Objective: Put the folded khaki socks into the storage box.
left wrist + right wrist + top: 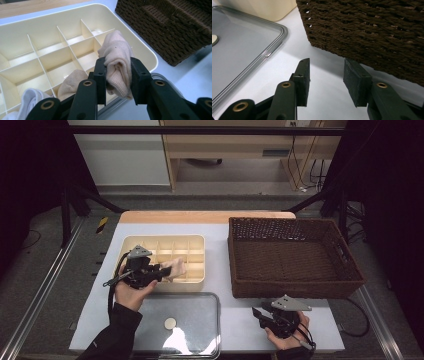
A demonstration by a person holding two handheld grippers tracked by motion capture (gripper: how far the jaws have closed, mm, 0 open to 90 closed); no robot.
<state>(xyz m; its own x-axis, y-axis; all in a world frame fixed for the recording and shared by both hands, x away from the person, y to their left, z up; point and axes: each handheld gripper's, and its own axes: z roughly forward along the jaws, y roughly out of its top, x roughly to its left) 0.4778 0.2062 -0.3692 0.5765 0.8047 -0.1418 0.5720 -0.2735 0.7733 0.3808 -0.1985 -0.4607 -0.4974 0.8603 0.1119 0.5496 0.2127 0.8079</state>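
Beige sock sits left of centre in the high view, pinched in the left gripper above the near right part of the cream divided box; its long axis runs left to right there, free end toward the wicker basket. Down at lower right, the right gripper rests on the table with nothing in it.

Left gripper view now: the beige sock fills the centre, both jaws clamped on its bunched lower part, and its length rises up the frame, rounded end toward the top. Another beige sock and a white one lie in compartments at lower left. The grip takes only part of the bundle, so it could probably unroll and snag a divider.

Right gripper view: jaws stand apart, empty, basket wall above, clear lid at left.
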